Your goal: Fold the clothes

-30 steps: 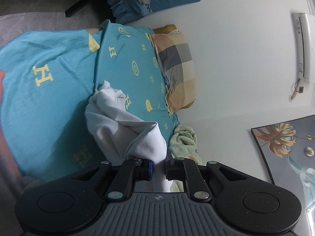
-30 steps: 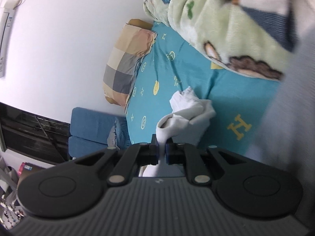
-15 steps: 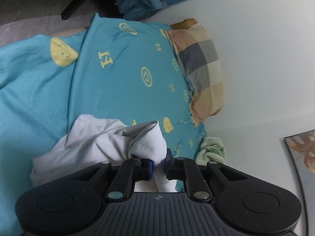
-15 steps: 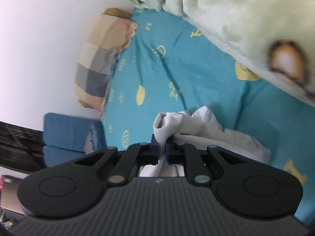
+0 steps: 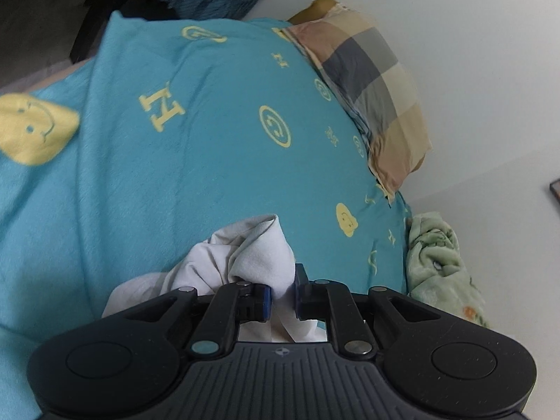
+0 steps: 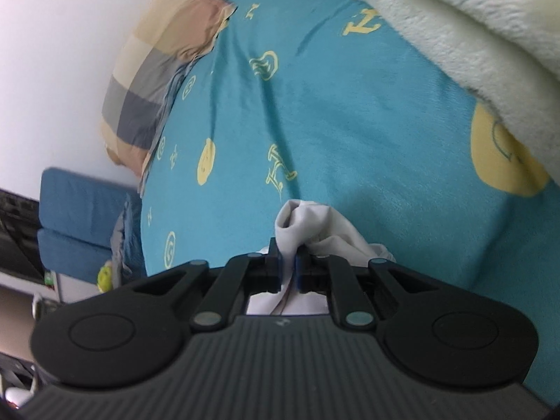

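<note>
While the left claw (image 5: 282, 292) and right claw (image 6: 287, 268) each pinched a bunch of the white garment (image 5: 245, 255) over the bed (image 5: 182, 175), it hung crumpled; no fold showed, so folding seemingly remained.

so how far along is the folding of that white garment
Early. Done: both grippers have hold of it, the left gripper and right gripper each shut on bunched white garment. In hand: it hangs crumpled over the teal bedsheet. Left: spreading it flat and every fold; no neat fold shows.
</note>
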The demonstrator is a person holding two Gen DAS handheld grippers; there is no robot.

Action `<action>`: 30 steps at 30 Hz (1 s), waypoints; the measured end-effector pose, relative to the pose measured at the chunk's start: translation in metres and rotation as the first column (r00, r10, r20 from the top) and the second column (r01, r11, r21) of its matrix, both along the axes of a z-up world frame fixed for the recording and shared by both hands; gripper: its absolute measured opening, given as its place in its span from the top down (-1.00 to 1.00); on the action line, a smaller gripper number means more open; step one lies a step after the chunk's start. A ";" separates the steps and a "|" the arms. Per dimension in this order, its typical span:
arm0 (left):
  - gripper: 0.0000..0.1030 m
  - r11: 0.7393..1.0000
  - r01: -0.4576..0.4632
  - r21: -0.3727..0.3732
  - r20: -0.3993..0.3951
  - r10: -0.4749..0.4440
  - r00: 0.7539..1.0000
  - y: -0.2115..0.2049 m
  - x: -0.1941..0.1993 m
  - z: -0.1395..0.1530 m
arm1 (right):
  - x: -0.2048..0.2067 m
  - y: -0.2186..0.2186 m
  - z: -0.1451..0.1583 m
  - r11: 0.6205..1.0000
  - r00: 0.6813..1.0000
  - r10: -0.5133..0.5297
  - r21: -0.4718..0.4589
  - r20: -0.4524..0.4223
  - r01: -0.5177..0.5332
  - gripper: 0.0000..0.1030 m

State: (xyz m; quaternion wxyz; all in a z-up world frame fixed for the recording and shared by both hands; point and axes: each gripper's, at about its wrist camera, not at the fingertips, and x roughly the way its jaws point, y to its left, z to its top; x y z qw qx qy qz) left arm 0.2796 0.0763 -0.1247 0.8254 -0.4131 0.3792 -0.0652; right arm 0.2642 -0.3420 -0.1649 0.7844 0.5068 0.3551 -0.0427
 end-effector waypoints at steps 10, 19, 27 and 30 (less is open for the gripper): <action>-0.22 0.967 0.087 0.240 0.152 -0.126 0.980 -0.028 -0.024 0.034 | -0.010 0.024 0.052 0.969 0.964 0.182 -0.200 0.193 -0.143 -0.46; -0.44 0.816 0.161 0.556 0.195 -0.316 0.929 -0.071 -0.057 0.050 | -0.013 0.058 0.073 0.773 0.907 0.381 -0.601 0.181 -0.205 -0.47; -0.38 0.715 0.234 0.659 0.078 -0.374 0.924 -0.083 -0.055 0.013 | -0.002 0.082 0.034 0.618 0.881 0.473 -0.722 0.025 -0.311 -0.46; -0.35 0.696 0.253 0.672 0.051 -0.385 0.922 -0.085 -0.052 -0.002 | 0.001 0.087 0.022 0.589 0.878 0.478 -0.742 0.001 -0.320 -0.47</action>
